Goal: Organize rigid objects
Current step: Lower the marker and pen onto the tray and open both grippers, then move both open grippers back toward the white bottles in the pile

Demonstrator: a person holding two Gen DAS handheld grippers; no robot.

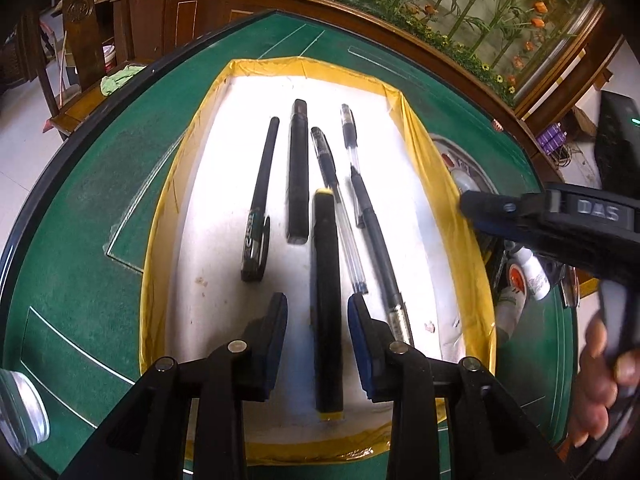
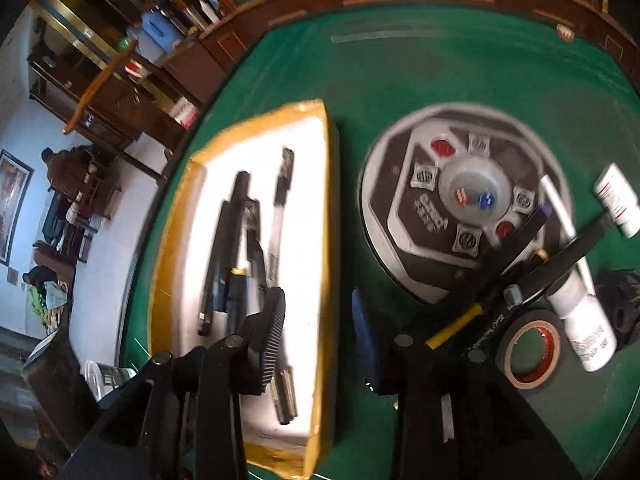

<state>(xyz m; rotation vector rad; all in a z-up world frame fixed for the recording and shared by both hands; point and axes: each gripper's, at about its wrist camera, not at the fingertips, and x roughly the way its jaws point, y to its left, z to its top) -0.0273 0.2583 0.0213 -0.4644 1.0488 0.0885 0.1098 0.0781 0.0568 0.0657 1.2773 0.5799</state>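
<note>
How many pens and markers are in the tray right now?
5, side by side in the tray: black pen, dark marker, yellow-tipped marker between the left gripper fingers, clear pen, grey pen.

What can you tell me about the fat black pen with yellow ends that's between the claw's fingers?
The fat black marker is a thick, straight stick, probably plastic, with a thin yellow band at each end. It lies flat on the white floor of the yellow-edged tray, pointing away from the camera, beside the other pens. A clear pen lies right along its right side, perhaps touching. The left claw is open around it; both blue pads look apart from it.
</note>
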